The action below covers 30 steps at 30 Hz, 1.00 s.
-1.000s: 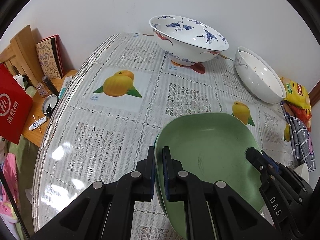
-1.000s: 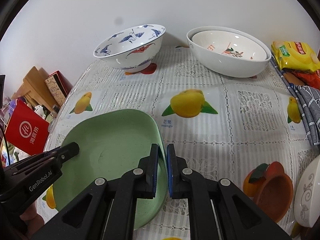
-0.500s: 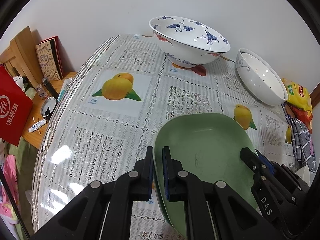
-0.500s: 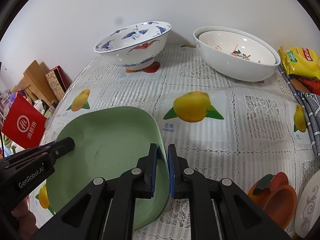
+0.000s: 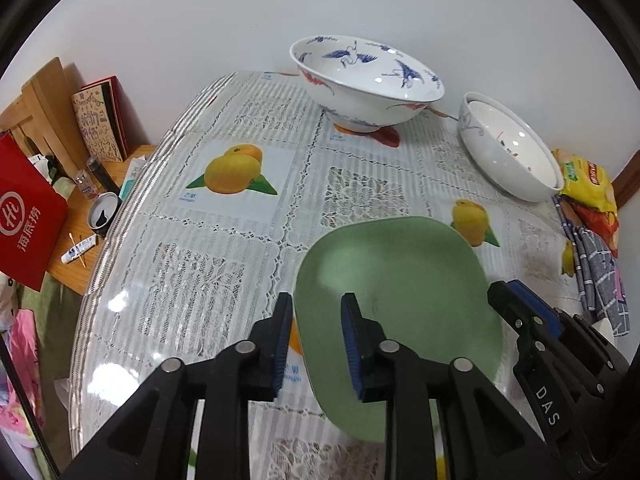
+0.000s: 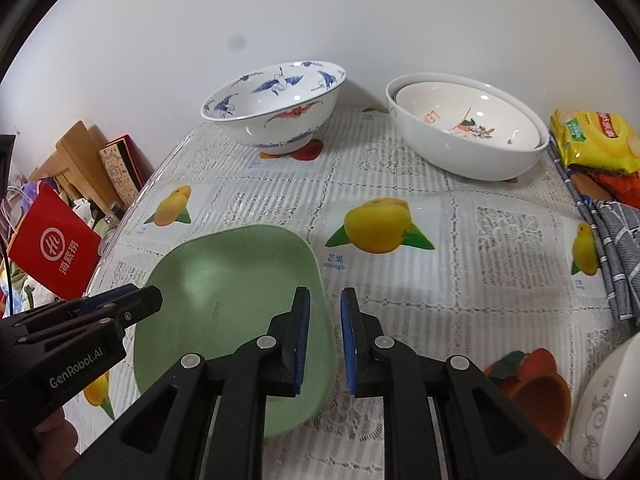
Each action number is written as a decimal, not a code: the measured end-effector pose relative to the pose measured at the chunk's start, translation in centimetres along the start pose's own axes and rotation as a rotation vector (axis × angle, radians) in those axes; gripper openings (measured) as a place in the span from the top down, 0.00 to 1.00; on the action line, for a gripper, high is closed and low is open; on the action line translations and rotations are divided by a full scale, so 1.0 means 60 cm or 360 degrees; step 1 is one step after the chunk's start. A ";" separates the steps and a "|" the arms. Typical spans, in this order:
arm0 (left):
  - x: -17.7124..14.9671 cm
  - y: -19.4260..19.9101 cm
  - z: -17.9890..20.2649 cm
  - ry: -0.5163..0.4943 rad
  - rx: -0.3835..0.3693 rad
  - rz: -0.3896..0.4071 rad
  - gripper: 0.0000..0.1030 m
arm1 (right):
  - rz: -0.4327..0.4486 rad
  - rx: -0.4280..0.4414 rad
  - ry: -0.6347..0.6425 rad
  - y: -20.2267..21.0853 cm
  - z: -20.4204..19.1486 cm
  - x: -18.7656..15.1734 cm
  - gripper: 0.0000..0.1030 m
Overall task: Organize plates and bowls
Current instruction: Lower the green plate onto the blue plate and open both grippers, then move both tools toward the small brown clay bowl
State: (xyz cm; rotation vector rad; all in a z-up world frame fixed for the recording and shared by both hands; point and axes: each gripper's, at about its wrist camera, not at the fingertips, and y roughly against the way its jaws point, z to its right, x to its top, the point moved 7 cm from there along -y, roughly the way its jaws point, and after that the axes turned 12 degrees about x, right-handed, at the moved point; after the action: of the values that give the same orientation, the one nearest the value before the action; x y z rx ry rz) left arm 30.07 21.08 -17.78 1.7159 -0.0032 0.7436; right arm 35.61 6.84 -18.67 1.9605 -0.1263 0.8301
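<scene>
A green square plate [image 5: 400, 276] lies flat on the table; it also shows in the right wrist view [image 6: 236, 280]. My left gripper [image 5: 316, 340] is open, its jaws straddling the plate's left rim. My right gripper [image 6: 324, 336] is open, its jaws straddling the plate's right rim. A blue-and-white crane bowl [image 5: 366, 84] stands at the back, also in the right wrist view [image 6: 276, 104]. Two nested white bowls [image 6: 466, 132] stand at the back right, also in the left wrist view [image 5: 508, 148].
The table carries a lace fruit-print cloth [image 6: 440, 280]. Snack bags [image 6: 592, 140] and a grey checked cloth [image 6: 616, 248] lie at the right edge. Another white bowl [image 6: 604, 412] sits at the near right. A red bag [image 5: 24, 212] and books [image 5: 100, 120] stand off the table's left.
Both grippers were shut on the green plate's opposite rims; both have opened. The plate moved slightly forward and now rests on the table.
</scene>
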 end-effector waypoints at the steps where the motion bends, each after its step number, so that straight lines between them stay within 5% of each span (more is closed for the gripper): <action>1: -0.001 0.010 0.001 -0.0002 0.0000 0.0014 0.75 | 0.0003 -0.0002 -0.0001 0.006 0.000 -0.001 0.85; 23: -0.094 0.265 0.152 -0.0231 -0.0179 0.0372 0.55 | 0.0345 -0.0262 -0.0113 0.333 0.099 -0.097 0.28; 30: -0.125 0.308 0.194 -0.0289 -0.0223 0.0446 0.45 | 0.0480 -0.0428 -0.0153 0.425 0.152 -0.139 0.23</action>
State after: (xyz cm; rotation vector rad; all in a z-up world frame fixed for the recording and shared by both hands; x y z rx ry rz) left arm 22.51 2.56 -6.21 1.6605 -0.4194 0.7696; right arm 23.30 -16.05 -7.46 1.7482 -0.5730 0.8615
